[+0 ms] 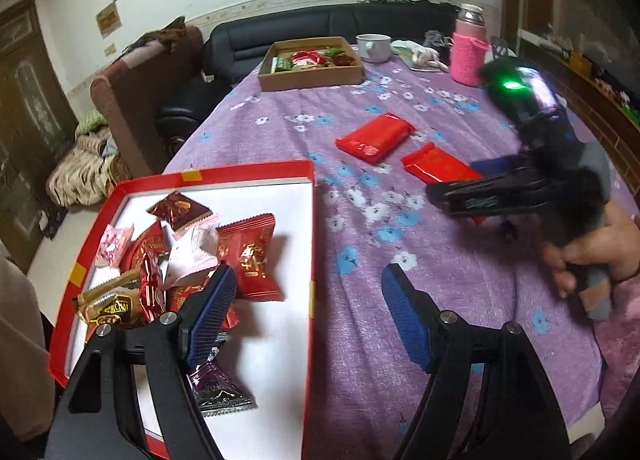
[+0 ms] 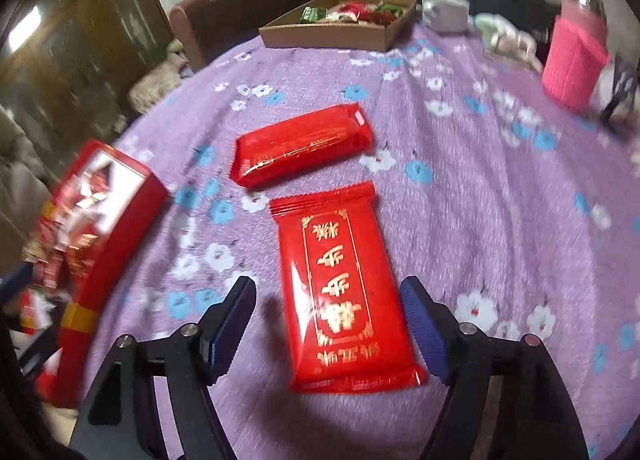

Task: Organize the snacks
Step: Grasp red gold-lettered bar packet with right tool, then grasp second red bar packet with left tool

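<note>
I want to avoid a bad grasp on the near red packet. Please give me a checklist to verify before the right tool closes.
1. Right tool open: ok.
2. Near red packet between its fingers: ok, one finger on each long side.
3. Packet lies flat on the tablecloth: ok.
4. Second red packet apart from the first: ok.
5. Finger height against the packet: cannot tell, the image is blurred.
6. Free space in the red box: ok, white floor shows; left tool open above its rim.
</note>
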### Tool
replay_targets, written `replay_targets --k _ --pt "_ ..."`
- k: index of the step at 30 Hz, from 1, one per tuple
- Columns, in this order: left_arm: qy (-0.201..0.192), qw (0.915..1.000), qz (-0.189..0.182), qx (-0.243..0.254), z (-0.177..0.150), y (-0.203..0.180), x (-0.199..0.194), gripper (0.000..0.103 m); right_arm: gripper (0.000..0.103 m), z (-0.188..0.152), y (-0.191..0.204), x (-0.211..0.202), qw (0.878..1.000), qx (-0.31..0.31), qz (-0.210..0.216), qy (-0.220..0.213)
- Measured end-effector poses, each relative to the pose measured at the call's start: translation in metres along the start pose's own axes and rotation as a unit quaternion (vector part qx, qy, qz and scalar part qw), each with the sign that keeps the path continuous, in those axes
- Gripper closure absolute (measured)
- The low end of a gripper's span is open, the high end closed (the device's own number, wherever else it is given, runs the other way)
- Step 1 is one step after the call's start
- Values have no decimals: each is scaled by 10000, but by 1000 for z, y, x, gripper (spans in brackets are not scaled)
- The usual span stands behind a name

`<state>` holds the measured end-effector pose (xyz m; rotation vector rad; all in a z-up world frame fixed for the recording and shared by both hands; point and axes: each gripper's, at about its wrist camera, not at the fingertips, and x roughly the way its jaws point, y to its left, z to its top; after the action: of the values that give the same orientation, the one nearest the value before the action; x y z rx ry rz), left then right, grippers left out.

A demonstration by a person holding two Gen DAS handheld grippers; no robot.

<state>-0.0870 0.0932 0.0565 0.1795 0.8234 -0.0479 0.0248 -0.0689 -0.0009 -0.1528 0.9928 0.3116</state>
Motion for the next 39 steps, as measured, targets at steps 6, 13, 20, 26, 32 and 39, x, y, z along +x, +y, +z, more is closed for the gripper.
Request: replay_targets --k 6,13,20,26,32,39 --pt "-17 9999 65 96 4 -9 -5 27 52 -6 -6 -5 9994 96 -203 -266" --pt "-14 9991 -230 368 26 -28 -2 28 52 -14 -84 -15 9915 1135 -587 -250" --pt "144 9984 -183 510 84 -52 52 27 51 -34 -142 -26 9789 1802 -746 -603" --pt "536 9978 316 248 119 -54 119 27 51 -38 -145 -30 9778 1868 -690 -655" --pt "532 9967 408 469 134 -70 148 27 51 -35 -149 -28 9747 2086 -487 -634" --pt "817 9908 106 1074 138 -83 169 27 51 -34 -155 -29 9714 2272 -318 -617"
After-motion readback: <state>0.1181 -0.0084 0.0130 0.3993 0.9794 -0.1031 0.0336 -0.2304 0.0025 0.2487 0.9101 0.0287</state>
